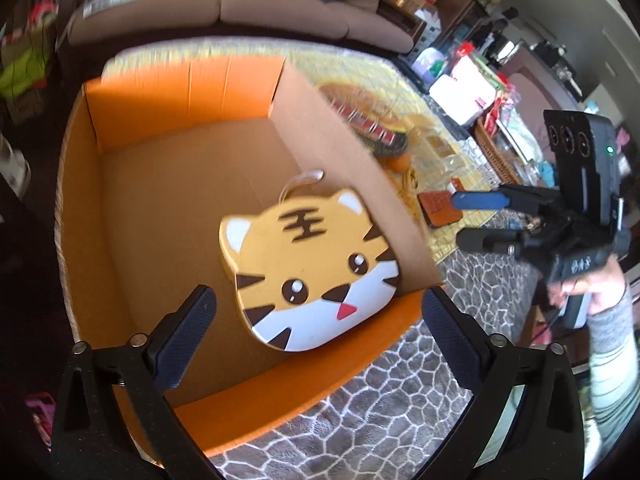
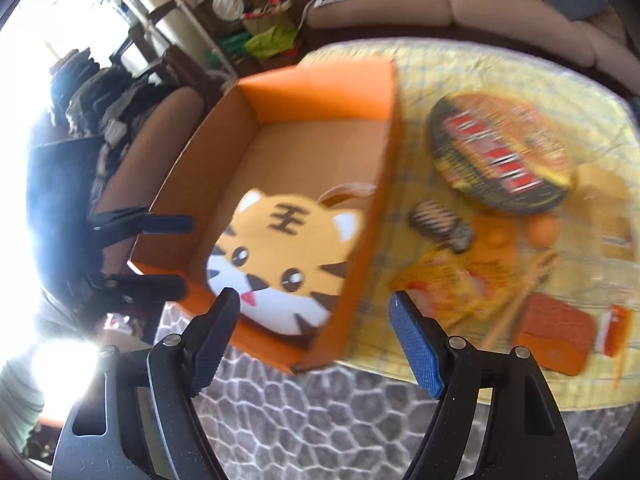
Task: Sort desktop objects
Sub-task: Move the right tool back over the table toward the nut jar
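Observation:
An orange cardboard box [image 1: 248, 84] stands open on the table, also in the right wrist view [image 2: 320, 92]. A flat tiger-face item [image 1: 308, 268] lies inside it near the front wall [image 2: 280, 268]. My left gripper [image 1: 320, 340] is open and empty above the box's front edge; it also shows in the right wrist view [image 2: 160, 252]. My right gripper [image 2: 316, 344] is open and empty in front of the box's near corner; it also shows in the left wrist view [image 1: 480, 220].
On the yellow cloth [image 2: 500, 68] right of the box lie a round noodle bowl [image 2: 500, 152], a striped dark item [image 2: 440, 224], an orange ball [image 2: 542, 230], a yellow packet [image 2: 448, 284], chopsticks [image 2: 516, 300] and a brown wallet [image 2: 556, 332]. A sofa [image 1: 240, 0] stands behind.

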Motion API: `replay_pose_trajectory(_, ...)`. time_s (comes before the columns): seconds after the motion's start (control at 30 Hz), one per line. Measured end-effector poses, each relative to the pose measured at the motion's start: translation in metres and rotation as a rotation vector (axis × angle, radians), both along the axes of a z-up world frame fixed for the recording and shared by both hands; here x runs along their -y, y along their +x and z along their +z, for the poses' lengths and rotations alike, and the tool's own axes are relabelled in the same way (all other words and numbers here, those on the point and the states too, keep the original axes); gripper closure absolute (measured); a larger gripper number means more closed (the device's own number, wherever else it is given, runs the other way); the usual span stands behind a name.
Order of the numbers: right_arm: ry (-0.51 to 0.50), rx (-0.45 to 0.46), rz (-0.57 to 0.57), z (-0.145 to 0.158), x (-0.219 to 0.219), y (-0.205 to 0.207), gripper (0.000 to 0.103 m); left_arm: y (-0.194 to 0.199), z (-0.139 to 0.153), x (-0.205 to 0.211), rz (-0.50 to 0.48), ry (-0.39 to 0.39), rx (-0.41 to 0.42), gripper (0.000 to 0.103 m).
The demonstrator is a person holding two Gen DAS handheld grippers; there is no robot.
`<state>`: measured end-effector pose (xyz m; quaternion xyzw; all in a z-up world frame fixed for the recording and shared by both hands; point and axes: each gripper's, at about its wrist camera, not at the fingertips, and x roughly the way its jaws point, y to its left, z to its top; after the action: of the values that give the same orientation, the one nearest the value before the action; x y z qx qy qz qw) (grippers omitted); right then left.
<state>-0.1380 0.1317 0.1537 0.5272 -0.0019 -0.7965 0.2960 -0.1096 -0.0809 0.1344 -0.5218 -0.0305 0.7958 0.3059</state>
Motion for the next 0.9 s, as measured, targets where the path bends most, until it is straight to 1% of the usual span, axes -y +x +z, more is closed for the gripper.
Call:
replay_pose_trajectory(0.1, 0.048, -0.064, -0.049, 0.017, -0.025, 0.004, 0.022, 0.008, 0.018, -0.01, -0.031, -0.006, -0.056, 0.0)
replay_pose_trajectory(0.2, 0.057, -0.096, -0.117, 0.029, -0.059, 0.008, 0.02, 0.013, 0.029, -0.03, -0.053, -0.012, -0.089, 0.0)
replay_pose_trajectory(0.33, 0.049, -0.112, -0.196, 0.038, -0.096, 0.009, 0.02, 0.012, 0.035, -0.058, -0.079, -0.007, -0.092, 0.0)
replay_pose_trajectory(0.43, 0.035, -0.115, -0.248, 0.04, -0.124, 0.01, 0.019, 0.006, 0.038, -0.076, -0.075, 0.009, -0.075, 0.0)
replay_pose_trajectory(0.63, 0.001, -0.112, -0.33, 0.031, -0.172, 0.01, 0.019, -0.027, 0.037, -0.107, -0.03, 0.056, -0.012, 0.0)
replay_pose_trajectory(0.7, -0.009, -0.109, -0.354, 0.026, -0.186, 0.006, 0.019, -0.039, 0.035, -0.121, -0.028, 0.078, 0.006, 0.0)
replay_pose_trajectory(0.8, -0.018, -0.1, -0.403, 0.016, -0.207, -0.005, 0.019, -0.053, 0.031, -0.147, -0.028, 0.09, 0.028, 0.0)
replay_pose_trajectory(0.9, 0.011, -0.107, -0.435, 0.005, -0.222, -0.019, 0.019, -0.068, 0.023, -0.172, -0.004, 0.096, 0.052, 0.0)
